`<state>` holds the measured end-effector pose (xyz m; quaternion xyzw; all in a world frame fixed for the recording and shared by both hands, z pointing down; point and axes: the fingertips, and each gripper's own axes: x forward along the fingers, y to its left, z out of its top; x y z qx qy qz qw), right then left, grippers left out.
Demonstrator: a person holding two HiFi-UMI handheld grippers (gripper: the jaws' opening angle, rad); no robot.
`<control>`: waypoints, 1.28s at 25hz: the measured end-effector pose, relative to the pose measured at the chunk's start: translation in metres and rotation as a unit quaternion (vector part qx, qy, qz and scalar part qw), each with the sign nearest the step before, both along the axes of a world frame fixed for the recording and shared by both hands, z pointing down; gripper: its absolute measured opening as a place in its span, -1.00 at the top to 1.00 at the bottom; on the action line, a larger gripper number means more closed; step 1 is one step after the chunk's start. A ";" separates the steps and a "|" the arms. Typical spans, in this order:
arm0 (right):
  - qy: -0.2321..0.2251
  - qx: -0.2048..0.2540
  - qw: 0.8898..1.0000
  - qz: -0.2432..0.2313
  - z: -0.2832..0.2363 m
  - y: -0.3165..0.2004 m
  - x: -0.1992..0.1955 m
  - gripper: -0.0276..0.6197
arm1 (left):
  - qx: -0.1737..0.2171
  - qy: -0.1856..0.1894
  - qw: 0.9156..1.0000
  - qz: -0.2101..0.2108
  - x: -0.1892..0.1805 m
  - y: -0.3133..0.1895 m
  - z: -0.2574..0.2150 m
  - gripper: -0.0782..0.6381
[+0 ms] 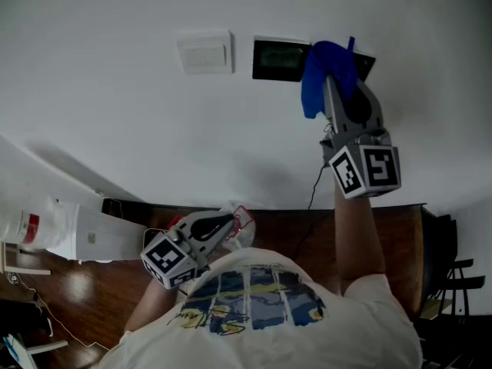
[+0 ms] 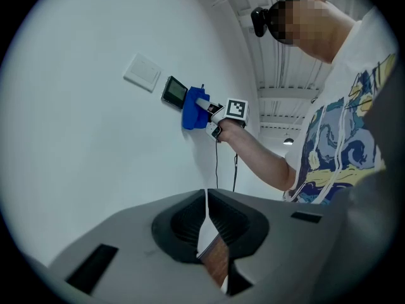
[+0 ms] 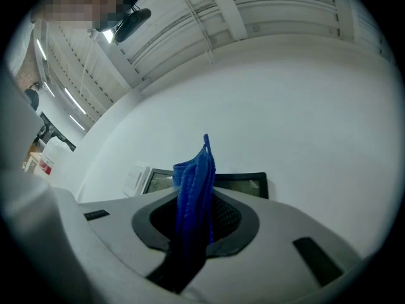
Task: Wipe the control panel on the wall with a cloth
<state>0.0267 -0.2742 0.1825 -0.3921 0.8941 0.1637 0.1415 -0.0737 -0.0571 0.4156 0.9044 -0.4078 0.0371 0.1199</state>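
A dark control panel [image 1: 278,60] is set in the white wall; it also shows as the panel [image 2: 174,92] and the panel [image 3: 243,184]. My right gripper [image 1: 330,71] is raised to the wall, shut on a blue cloth [image 1: 323,79]. The cloth covers the panel's right part. In the right gripper view the cloth [image 3: 195,195] stands pinched between the jaws in front of the panel. The left gripper view shows the cloth [image 2: 192,111] against the wall. My left gripper [image 1: 229,223] hangs low by my chest, jaws shut with nothing in them.
A white switch plate [image 1: 205,51] sits on the wall just left of the panel. A black cable [image 1: 314,184] hangs down the wall below the panel. A wooden floor [image 1: 92,290] lies below, with white boxes [image 1: 46,229] at the left and a dark chair [image 1: 453,279] at the right.
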 end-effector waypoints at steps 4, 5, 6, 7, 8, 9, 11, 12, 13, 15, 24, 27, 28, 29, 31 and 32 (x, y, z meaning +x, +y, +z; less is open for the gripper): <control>0.000 0.001 1.000 0.015 0.001 -0.004 0.020 0.62 | 0.000 -0.003 1.000 0.009 0.008 -0.002 0.001 0.76; 0.000 0.001 1.000 0.020 0.000 -0.005 0.025 0.62 | 0.000 -0.002 1.000 0.010 0.011 -0.002 0.000 0.76; 0.000 0.001 1.000 0.025 -0.001 -0.006 0.030 0.62 | -0.001 -0.002 1.000 0.012 0.013 -0.002 0.000 0.76; -0.001 0.000 1.000 0.030 -0.001 -0.008 0.035 0.62 | -0.001 -0.003 1.000 0.015 0.015 -0.003 0.000 0.76; -0.003 0.000 0.999 0.036 -0.001 -0.010 0.042 0.62 | -0.002 -0.003 1.000 0.016 0.018 -0.003 0.000 0.76; -0.005 -0.001 0.999 0.042 0.000 -0.013 0.048 0.62 | -0.004 -0.006 1.000 0.018 0.019 -0.003 0.001 0.76; -0.009 -0.005 0.998 0.054 0.002 -0.017 0.062 0.62 | -0.007 -0.016 1.000 0.023 0.020 -0.002 0.006 0.76; -0.010 -0.006 0.998 0.060 0.003 -0.019 0.068 0.62 | -0.006 -0.018 1.000 0.024 0.020 -0.002 0.007 0.76; -0.011 -0.007 0.998 0.066 0.004 -0.021 0.074 0.62 | -0.006 -0.018 1.000 0.025 0.021 -0.002 0.007 0.76; -0.011 -0.009 0.997 0.077 0.005 -0.025 0.085 0.62 | -0.006 -0.016 0.999 0.027 0.025 -0.002 0.005 0.76; -0.016 -0.021 0.993 0.113 0.013 -0.035 0.116 0.62 | -0.006 -0.016 0.999 0.031 0.028 -0.003 0.005 0.76; -0.017 -0.024 0.993 0.114 0.014 -0.033 0.119 0.62 | -0.004 -0.016 0.999 0.033 0.028 -0.002 0.006 0.76; -0.018 -0.023 0.993 0.113 0.014 -0.030 0.119 0.62 | -0.005 -0.014 0.999 0.032 0.028 -0.002 0.005 0.76; -0.020 -0.021 0.993 0.111 0.013 -0.026 0.118 0.62 | -0.005 -0.010 0.999 0.031 0.028 -0.003 0.004 0.76; -0.024 -0.014 0.994 0.103 0.010 -0.012 0.113 0.62 | 0.000 -0.003 1.000 0.030 0.027 -0.003 0.002 0.76; -0.025 -0.011 0.995 0.097 0.009 -0.005 0.109 0.62 | 0.000 -0.004 1.000 0.030 0.026 -0.003 0.002 0.76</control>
